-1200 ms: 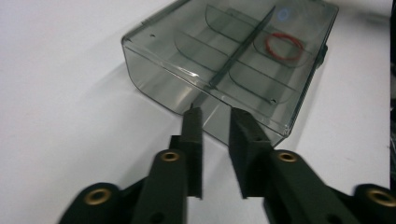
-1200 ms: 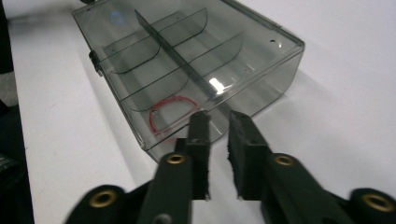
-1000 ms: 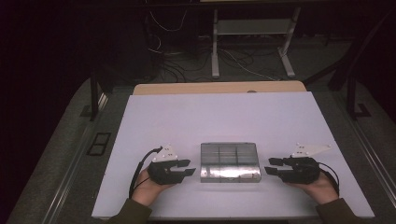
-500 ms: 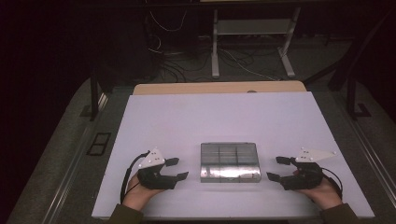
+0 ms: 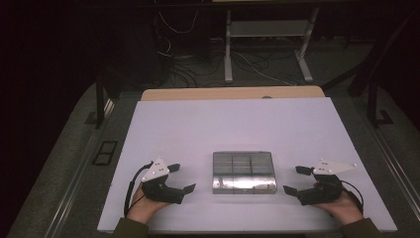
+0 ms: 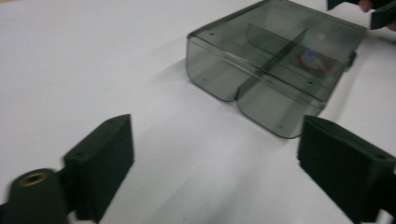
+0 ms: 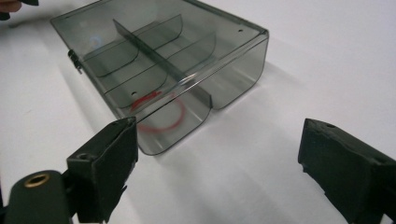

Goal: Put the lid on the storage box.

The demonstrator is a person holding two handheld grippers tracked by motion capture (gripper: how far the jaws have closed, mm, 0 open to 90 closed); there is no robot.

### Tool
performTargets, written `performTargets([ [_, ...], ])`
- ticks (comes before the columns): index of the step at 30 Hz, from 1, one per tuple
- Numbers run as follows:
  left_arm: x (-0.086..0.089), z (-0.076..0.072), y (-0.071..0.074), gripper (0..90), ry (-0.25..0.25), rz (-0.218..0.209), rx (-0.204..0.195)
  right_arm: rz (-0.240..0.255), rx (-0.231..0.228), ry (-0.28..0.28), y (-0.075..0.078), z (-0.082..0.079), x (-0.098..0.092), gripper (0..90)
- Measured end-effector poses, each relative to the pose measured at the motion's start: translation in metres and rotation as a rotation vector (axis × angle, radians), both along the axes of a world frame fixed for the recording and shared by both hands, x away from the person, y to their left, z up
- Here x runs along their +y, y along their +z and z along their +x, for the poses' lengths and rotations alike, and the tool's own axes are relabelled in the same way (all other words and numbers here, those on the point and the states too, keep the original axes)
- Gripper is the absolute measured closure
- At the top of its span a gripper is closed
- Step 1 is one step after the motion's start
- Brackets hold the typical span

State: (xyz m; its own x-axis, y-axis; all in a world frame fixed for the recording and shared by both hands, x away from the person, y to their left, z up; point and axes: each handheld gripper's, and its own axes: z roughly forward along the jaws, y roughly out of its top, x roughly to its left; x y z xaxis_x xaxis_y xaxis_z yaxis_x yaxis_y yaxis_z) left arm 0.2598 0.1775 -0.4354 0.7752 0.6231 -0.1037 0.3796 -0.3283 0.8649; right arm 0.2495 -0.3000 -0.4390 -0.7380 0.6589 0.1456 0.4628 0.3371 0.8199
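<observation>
We have our left gripper [image 5: 182, 178] and right gripper [image 5: 293, 180] flanking the clear compartment box [image 5: 243, 172], jaws just spread wide on nothing, apparently releasing it; next, withdrawing or re-approaching squarely.

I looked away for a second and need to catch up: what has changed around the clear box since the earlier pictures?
Both grippers have let go of the clear compartment box and drawn back to its sides. The left gripper moved away leftward, the right gripper backed off slightly to the right; the jaws of both have just been opening, with nothing between them. The box stayed in place on the white table, lid shut.
</observation>
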Motion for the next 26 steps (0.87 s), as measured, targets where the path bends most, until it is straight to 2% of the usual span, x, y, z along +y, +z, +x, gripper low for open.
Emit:
performTargets([
  [5,-0.0029,0.0022,-0.0004,0.0,-0.009,-0.009,-0.005,0.001,0.001,-0.005,-0.001,0.0009,-0.0011,11.9],
  [26,-0.0067,0.0031,-0.0021,0.0,-0.025,0.006,0.005,-0.003,0.007,0.0,-0.0025,0.0015,0.0002,11.9],
])
